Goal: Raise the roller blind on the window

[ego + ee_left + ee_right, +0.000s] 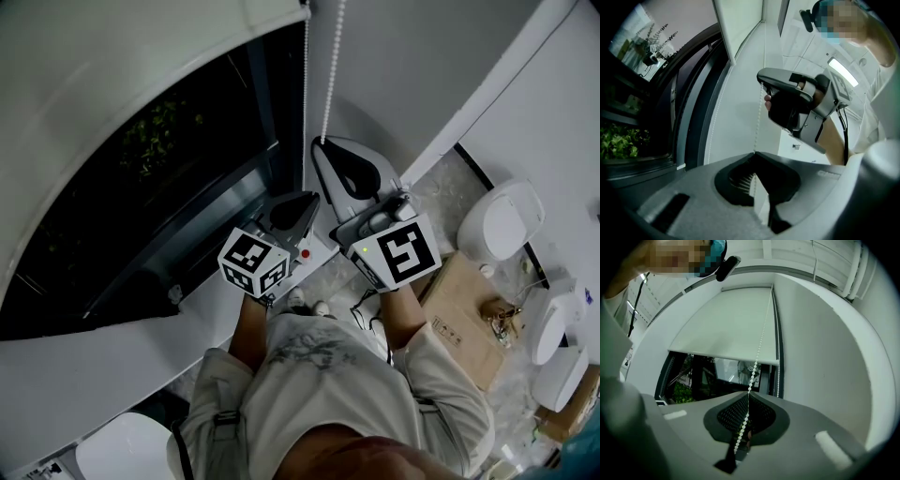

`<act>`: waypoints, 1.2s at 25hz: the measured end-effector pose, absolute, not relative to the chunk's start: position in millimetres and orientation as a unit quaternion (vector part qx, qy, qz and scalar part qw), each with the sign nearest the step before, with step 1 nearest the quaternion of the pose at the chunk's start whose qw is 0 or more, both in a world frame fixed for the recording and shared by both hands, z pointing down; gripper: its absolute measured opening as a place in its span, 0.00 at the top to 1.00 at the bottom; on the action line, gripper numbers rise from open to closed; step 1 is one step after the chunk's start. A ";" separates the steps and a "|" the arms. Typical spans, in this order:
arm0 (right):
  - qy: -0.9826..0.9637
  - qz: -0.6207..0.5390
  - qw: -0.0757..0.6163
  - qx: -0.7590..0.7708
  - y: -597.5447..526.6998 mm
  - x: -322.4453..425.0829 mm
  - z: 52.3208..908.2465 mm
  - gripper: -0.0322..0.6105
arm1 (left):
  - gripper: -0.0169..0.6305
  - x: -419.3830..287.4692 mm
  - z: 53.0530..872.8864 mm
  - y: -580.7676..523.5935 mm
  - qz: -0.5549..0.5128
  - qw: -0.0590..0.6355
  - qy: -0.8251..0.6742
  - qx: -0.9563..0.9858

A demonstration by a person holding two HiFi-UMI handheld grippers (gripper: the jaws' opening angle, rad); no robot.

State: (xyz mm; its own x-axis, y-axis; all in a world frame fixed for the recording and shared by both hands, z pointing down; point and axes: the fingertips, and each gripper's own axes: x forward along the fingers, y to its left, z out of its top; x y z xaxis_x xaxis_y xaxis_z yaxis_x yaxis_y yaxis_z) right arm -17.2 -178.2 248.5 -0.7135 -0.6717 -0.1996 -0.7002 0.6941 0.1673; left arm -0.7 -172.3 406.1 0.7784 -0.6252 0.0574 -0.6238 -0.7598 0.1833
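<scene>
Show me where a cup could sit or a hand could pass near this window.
The white sill left of the left gripper is bare, as is the wall right of the bead chain. Crowded: the chain itself, clamped by both the left and the right gripper, and the floor around the cardboard box.

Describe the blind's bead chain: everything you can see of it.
The bead chain is a string of small white beads, plastic by the look, hanging in two strands by the window's right edge. One strand runs straight down from the blind's top into the right hand-held gripper, whose jaws are shut on it. It then seems to continue down to the left hand-held gripper, which is also shut on it. The other strand hangs untouched along the frame.
</scene>
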 end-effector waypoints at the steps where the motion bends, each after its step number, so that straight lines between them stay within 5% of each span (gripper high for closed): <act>1: 0.919 0.114 0.060 -0.374 -178.0 -17.0 251.4 0.93 | 0.96 -0.4 409.1 -172.0 -0.003 0.099 -0.333 0.938; 30: 0.920 0.047 0.007 -0.390 -176.1 -22.9 343.1 0.93 | 0.96 -2.7 502.8 -170.0 0.039 0.163 -0.341 0.925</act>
State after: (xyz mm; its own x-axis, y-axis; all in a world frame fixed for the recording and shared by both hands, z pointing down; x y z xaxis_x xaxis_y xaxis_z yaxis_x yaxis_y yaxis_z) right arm -22.9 -176.1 343.1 -0.6963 -0.7159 -0.0506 -0.7173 0.6920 0.0811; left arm -2.7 -170.0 502.8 0.7644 -0.6181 0.1833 -0.6436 -0.7146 0.2741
